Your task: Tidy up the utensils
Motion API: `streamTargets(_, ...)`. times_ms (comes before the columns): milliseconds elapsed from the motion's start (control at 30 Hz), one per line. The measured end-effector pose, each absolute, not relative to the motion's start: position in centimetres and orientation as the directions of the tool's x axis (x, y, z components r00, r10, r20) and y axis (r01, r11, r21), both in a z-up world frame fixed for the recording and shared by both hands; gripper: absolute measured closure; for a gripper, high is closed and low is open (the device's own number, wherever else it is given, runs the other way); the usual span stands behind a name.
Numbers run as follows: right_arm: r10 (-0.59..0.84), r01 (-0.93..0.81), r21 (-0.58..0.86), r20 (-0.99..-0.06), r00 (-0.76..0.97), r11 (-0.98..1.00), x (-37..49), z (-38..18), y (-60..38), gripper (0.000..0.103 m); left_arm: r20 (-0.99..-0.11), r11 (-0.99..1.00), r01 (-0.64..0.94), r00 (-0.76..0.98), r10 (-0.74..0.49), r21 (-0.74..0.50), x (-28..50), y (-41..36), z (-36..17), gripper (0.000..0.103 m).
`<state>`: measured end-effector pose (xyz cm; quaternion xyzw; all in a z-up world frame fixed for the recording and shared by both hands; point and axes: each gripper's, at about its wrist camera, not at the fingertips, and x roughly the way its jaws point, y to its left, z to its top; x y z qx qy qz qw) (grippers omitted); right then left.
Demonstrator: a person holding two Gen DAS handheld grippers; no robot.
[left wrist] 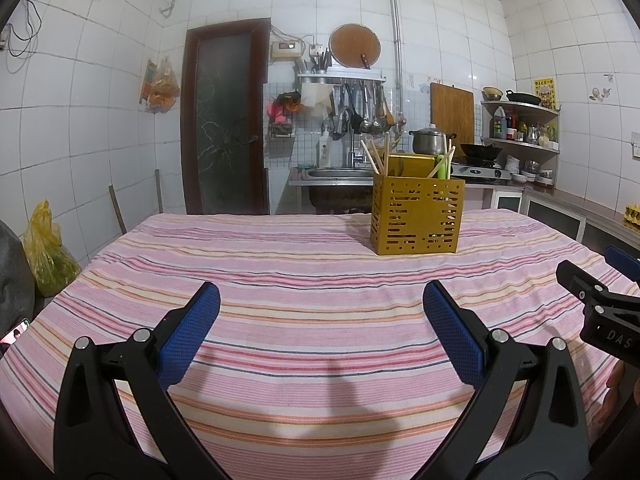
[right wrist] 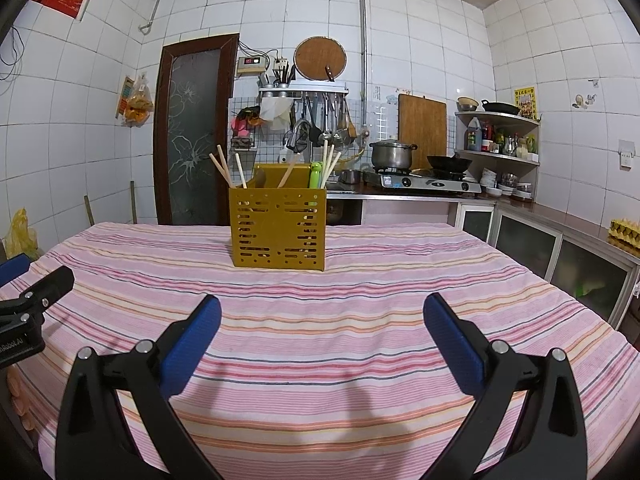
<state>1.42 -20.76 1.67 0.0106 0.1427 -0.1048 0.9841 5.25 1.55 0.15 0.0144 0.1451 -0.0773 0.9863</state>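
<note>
Two identical grippers are shown, each built from black plastic. On the left gripper (left wrist: 321,328) and the right gripper (right wrist: 322,338), two angled black arms with triangular cut-outs are seen, joined by round silver screws. Each finger is faced with a long blue pad (left wrist: 191,334) of fine gridded texture. White lettering reading "DAS" is printed on the right gripper's body, and part of a word ending in "Robot.AI" on the left's.

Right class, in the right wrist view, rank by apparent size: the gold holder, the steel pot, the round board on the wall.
1. Holder, largest, though nearest the camera.
2. Round board.
3. Pot, smallest.
</note>
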Motion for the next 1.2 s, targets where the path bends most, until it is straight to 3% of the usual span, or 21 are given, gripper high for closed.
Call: streamTargets(1200, -0.213, 0.217, -0.017, -0.278, 0.936, 0.976, 1.37, 1.99, -20.41, 0.004, -0.275, 0.987, 0.158, 0.95, -0.152, 0.001, 4.78, 1.28, 0.49, 0.005)
